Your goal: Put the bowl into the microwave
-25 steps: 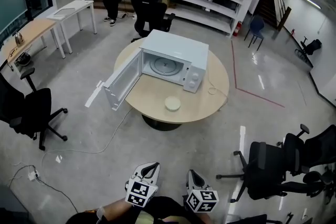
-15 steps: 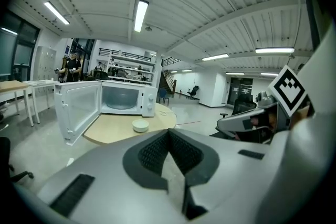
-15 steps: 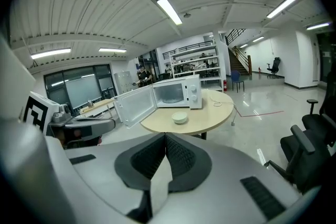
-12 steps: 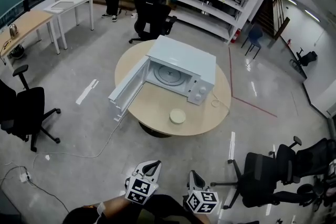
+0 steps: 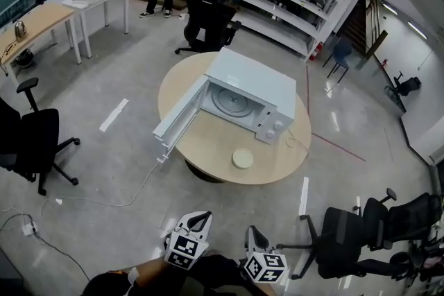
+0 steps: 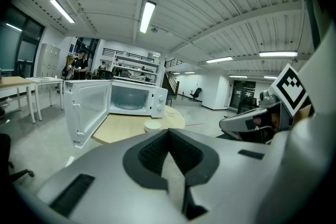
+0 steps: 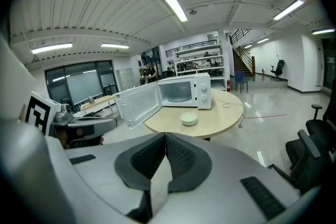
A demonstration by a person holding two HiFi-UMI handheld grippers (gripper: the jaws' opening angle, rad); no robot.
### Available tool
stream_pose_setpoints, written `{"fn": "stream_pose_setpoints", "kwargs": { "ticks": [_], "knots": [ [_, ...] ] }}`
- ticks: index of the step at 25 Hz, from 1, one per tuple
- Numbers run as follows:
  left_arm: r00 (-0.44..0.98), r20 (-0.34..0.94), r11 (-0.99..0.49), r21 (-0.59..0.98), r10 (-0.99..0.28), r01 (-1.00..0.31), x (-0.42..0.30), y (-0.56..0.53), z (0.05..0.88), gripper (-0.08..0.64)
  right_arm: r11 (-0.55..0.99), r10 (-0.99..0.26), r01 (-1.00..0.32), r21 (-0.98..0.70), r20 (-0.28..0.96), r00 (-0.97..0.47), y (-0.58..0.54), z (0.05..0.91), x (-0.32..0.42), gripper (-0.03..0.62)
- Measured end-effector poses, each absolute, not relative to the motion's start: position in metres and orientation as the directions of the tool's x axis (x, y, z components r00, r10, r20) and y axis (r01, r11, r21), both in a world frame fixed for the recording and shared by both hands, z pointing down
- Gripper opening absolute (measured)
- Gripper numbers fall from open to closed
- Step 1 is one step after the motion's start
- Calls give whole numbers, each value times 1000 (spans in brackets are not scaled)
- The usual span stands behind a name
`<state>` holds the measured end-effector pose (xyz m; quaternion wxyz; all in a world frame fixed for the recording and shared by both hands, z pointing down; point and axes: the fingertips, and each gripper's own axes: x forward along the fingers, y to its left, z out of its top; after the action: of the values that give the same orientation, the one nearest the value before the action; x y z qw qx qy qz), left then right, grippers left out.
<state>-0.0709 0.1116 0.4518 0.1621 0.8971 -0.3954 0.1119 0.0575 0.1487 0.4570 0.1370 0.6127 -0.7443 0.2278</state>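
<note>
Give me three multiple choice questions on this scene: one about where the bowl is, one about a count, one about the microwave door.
1. Where is the bowl relative to the microwave?
A. inside it
B. in front of it, on the table
C. on top of it
2. How many bowls are on the table?
A. one
B. two
C. three
3. How is the microwave's door?
A. shut
B. swung open
C. missing
Answers: 1 B, it sits on bare tabletop outside the microwave; 2 A, only one shows; 3 B, the door stands out sideways.
</note>
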Motion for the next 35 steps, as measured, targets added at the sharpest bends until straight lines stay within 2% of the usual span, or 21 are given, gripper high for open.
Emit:
{"fn": "stream_pose_setpoints", "kwargs": {
  "ticks": [13,29,35],
  "knots": [
    [554,361,-529,175,-750,-830,-81,71,455,46,240,-814,-941,-239,478,-329,93,471,54,15],
    [463,386,-462,102,-798,-881,16,-25,439,46,322,-785,-886,-335,428,-447,-16,470,144,15],
    [400,408,-408,73,-821,-910,32,-32,435,46,373,-751,-850,-372,416,-512,-32,472,162,15]
  ]
}}
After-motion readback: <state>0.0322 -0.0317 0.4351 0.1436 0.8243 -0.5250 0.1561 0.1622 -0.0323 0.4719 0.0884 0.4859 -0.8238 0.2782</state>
